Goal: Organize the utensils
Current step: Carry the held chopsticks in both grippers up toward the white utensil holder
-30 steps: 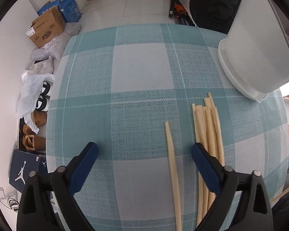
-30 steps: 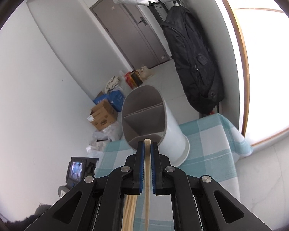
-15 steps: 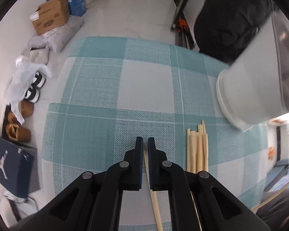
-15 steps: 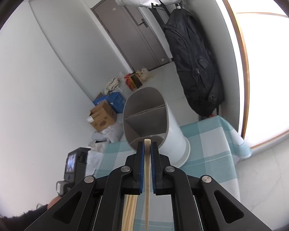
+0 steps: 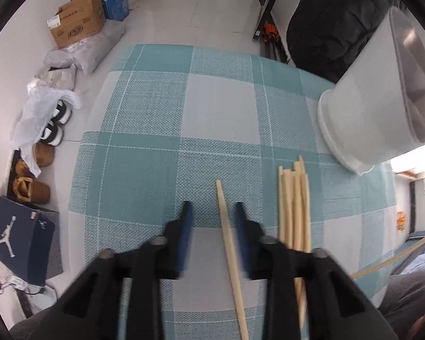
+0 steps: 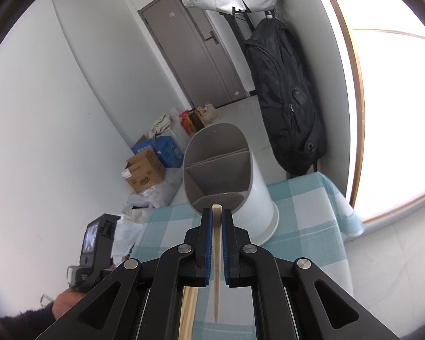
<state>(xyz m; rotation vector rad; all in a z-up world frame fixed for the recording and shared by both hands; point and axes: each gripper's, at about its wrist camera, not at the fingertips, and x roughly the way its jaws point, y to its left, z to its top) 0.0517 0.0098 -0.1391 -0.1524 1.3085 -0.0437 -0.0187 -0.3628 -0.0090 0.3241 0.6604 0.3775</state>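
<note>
A single pale wooden chopstick (image 5: 226, 232) lies on the teal checked tablecloth (image 5: 161, 113). My left gripper (image 5: 212, 205) points down over it. Its jaws are opening and blurred, with the chopstick between them nearer the right finger and untouched. A bundle of several chopsticks (image 5: 293, 198) lies just to the right. The white divided utensil holder (image 5: 376, 107) stands at the far right. My right gripper (image 6: 216, 212) is shut on another chopstick (image 6: 216, 243). Its blunt end sticks out towards the holder (image 6: 257, 198), in front of its nearest compartment.
Boxes, bags and shoes (image 5: 51, 133) crowd the floor left of the table. A black backpack (image 6: 286, 99) hangs by the door behind the holder. A person's hand (image 6: 65, 306) with the left gripper's camera unit (image 6: 95, 243) sits at the lower left of the right wrist view.
My left gripper went from wide open to shut over the single chopstick, then parted again; the chopstick still lies on the cloth. The right gripper kept its grip and barely moved.
</note>
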